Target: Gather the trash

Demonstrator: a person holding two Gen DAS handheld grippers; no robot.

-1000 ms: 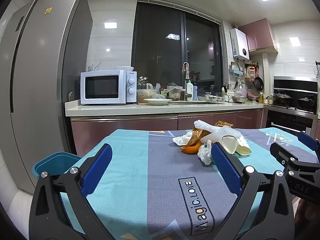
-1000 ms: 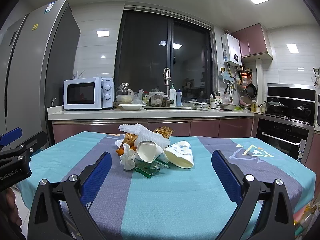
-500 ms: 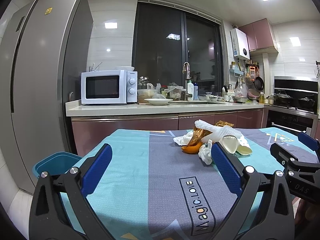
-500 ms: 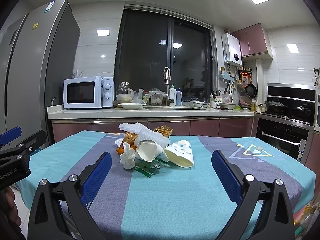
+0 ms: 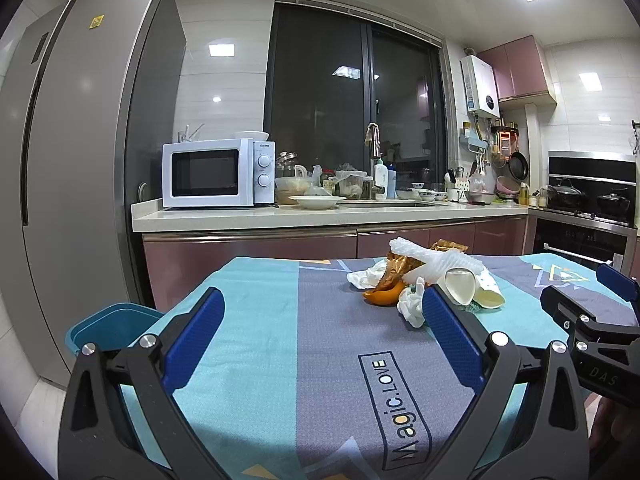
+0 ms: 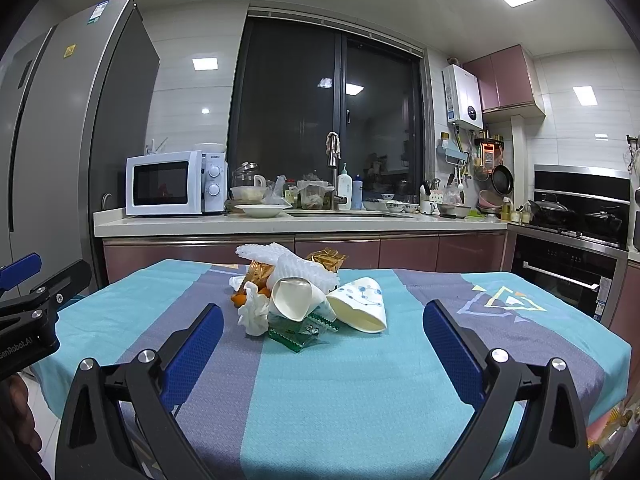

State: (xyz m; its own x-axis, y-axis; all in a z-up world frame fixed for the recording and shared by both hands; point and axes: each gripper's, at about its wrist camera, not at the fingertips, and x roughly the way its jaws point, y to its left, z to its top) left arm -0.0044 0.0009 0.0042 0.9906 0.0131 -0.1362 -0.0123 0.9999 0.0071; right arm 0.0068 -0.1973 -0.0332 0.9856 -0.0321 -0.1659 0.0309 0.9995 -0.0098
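Observation:
A pile of trash (image 6: 298,294) lies on the table: white foam netting (image 6: 288,264), two paper cups (image 6: 362,306), crumpled tissue (image 6: 253,312), orange peel (image 5: 384,294), a green wrapper (image 6: 294,336) and gold wrappers (image 6: 326,260). In the left wrist view the pile (image 5: 424,280) sits ahead to the right. My left gripper (image 5: 320,332) is open and empty over the near left of the table. My right gripper (image 6: 318,342) is open and empty, just short of the pile.
A blue bin (image 5: 108,326) stands on the floor left of the table. The table wears a teal and purple cloth (image 6: 360,380). Behind are a fridge (image 5: 80,180), a counter with a microwave (image 5: 218,172), a sink and a stove (image 6: 576,216).

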